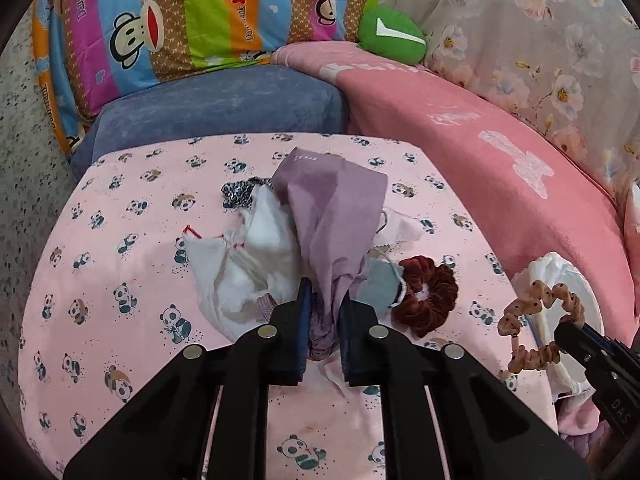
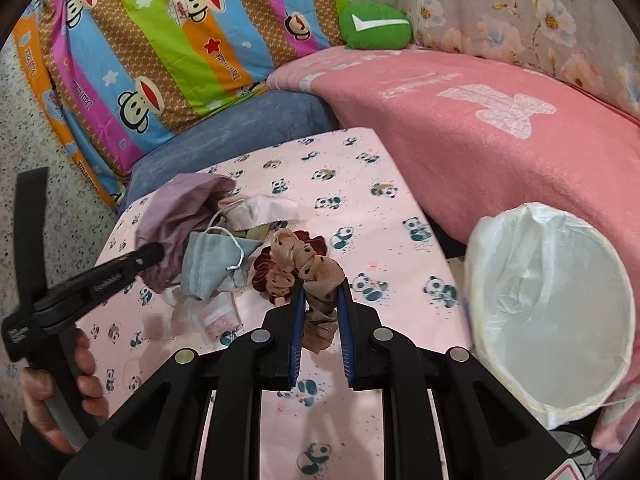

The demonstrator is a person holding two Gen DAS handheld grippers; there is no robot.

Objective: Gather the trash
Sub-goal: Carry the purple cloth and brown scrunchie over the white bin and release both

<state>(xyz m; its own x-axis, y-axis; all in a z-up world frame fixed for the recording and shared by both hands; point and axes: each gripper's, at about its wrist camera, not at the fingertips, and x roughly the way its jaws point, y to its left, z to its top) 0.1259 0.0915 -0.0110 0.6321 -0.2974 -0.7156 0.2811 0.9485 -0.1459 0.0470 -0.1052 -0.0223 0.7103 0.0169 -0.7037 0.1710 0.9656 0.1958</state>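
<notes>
From the left wrist camera, the left gripper (image 1: 325,300) bites down on a bunched purple cloth (image 1: 334,216), its jaws drawn narrow around the fabric at the centre of a panda-print sheet (image 1: 132,264). A crumpled white bag (image 1: 240,264) lies at 9 o'clock of the cloth, touching it, with a leopard-print scrap (image 1: 238,194) beyond at 11 o'clock. A grey face mask (image 1: 380,284) and a dark red scrunchie (image 1: 430,294) sit just beside the cloth at 3 o'clock. Toward 4 o'clock at the frame's edge, the right gripper (image 1: 566,330) holds up a tan dotted scrunchie (image 1: 538,324) in front of a white-lined bin (image 1: 560,276). A pink blanket (image 1: 480,160) runs along the 2 o'clock side, a striped monkey-print pillow (image 1: 180,20) at 12.

From the right wrist camera, the right gripper (image 2: 322,300) pinches the tan dotted scrunchie (image 2: 308,268), jaws close together on it, above the dark red scrunchie (image 2: 266,270). The white-lined bin (image 2: 500,240) stands open at 3 o'clock, just off the panda-print sheet (image 2: 380,208). At 9 o'clock the left gripper (image 2: 154,254) reaches into the purple cloth (image 2: 176,212), the person's hand (image 2: 56,384) on its handle. The grey face mask (image 2: 212,260), a pink mask (image 2: 260,210) and a small clear packet (image 2: 218,318) lie between the two grippers.
</notes>
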